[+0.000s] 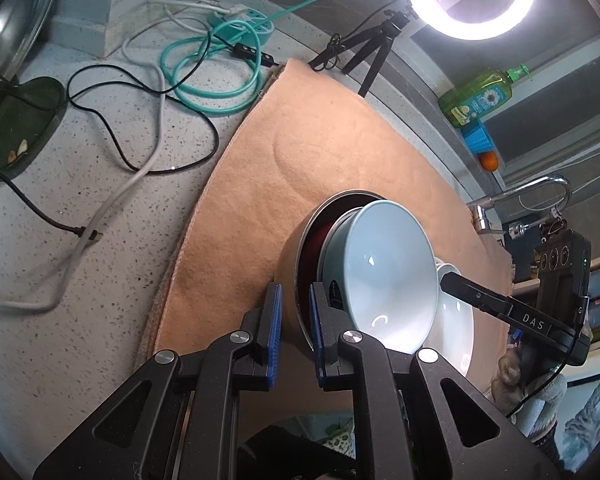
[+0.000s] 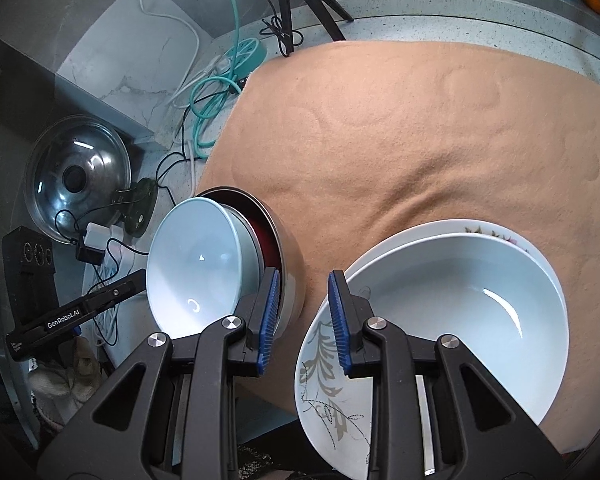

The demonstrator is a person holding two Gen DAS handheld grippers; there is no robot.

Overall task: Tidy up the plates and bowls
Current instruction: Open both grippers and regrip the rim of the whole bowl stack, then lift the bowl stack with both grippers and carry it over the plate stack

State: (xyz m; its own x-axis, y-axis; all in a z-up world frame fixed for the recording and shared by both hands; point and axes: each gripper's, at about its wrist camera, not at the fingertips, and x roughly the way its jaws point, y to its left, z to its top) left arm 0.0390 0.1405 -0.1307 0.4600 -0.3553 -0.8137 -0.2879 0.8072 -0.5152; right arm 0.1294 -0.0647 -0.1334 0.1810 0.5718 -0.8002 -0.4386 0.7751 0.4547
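My left gripper (image 1: 294, 328) pinches the rim of a steel bowl (image 1: 300, 248), tilted on edge at lower centre, with a red bowl (image 1: 314, 236) and a blue bowl (image 1: 392, 276) nested inside. Lower right of the right view, a white bowl (image 2: 460, 304) sits on a floral plate (image 2: 324, 380). My right gripper (image 2: 304, 320) hangs spread and empty between the stacks. All rests on a tan cloth (image 2: 400, 140).

A speckled counter (image 1: 80, 280) carries a tan cloth (image 2: 400, 140), cables (image 1: 140, 128) and a tripod (image 1: 370, 52).
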